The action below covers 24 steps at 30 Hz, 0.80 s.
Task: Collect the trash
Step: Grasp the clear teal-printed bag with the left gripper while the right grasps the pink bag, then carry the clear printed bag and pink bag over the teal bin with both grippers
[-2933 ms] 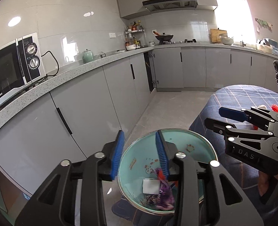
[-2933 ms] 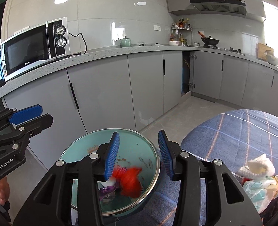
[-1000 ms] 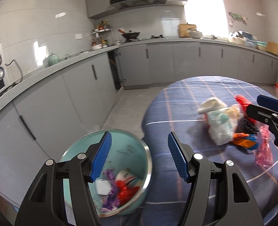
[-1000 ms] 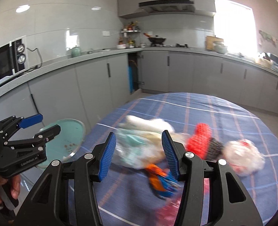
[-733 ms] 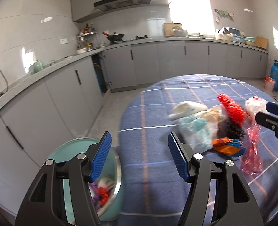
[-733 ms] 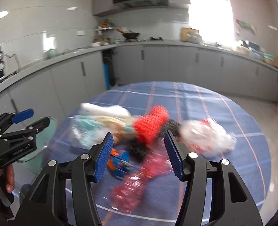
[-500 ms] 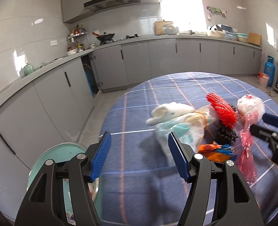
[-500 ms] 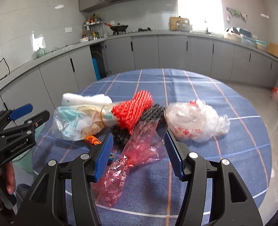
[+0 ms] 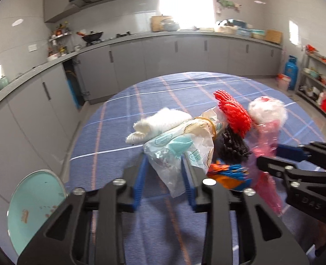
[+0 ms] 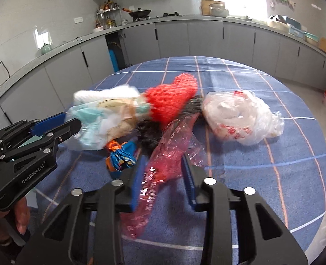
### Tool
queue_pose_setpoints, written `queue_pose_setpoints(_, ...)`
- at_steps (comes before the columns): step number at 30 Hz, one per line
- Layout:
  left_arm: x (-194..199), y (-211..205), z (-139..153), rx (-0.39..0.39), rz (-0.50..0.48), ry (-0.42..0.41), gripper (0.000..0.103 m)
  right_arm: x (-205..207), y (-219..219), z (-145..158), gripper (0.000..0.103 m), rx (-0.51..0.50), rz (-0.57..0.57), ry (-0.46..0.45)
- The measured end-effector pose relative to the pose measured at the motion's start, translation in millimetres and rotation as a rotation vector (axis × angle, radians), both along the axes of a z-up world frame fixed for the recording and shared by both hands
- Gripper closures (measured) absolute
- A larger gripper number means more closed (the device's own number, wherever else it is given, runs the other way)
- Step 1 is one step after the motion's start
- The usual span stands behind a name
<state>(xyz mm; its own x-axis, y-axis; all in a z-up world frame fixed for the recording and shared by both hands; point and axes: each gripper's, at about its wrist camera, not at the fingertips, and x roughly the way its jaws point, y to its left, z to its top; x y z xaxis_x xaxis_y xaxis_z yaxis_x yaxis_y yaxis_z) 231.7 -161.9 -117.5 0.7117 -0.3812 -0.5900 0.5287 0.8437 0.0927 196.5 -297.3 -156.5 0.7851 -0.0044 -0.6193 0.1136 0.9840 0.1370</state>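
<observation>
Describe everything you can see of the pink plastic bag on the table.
The pink bag is thin, see-through, crinkled film, stretched long across the blue checked tablecloth. Its far end reaches the black net under the red net. Its middle lies between the blue pads of the right hand-held gripper, whose jaws are closing on it.

Round table (image 10: 262,165) under blue plaid cloth. Trash heaped mid-table: clear bag with teal print (image 9: 180,148), white foam net (image 9: 160,123) behind it, red net (image 10: 174,97), black net (image 9: 232,145), orange-blue wrapper (image 10: 121,154), pink film (image 10: 169,152), white-red bag (image 10: 238,114) at the right.
</observation>
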Motion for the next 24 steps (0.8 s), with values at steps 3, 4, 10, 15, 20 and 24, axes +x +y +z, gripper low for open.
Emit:
queue_pose_setpoints(3, -8, -3, 5, 0.009, -0.024, -0.027, 0.088, -8, 2, 3, 0.081, -0.002, 0.02, -0.013)
queue_pose_setpoints(4, -9, -2, 6, 0.009, -0.024, -0.032, 0.089, -12, 3, 5, 0.082, -0.004, 0.026, -0.023)
queue_pose_setpoints(10, -26, 5, 23, -0.024, -0.023, -0.067, 0.093, -33, 3, 22, 0.087, -0.015, 0.039, -0.087)
queue_pose_setpoints(15, -42, 19, 36, -0.062, 0.016, -0.106, 0.094, -37, 6, 32, 0.088, -0.045, 0.042, -0.121)
queue_pose_setpoints(20, -54, 36, 47, -0.1, 0.06, -0.134, 0.096, -44, 7, 36, 0.087, -0.042, 0.058, -0.142)
queue_pose_setpoints(24, -57, 49, 55, -0.123, 0.096, -0.149, 0.096, -45, 13, 47, 0.087, -0.044, 0.078, -0.178)
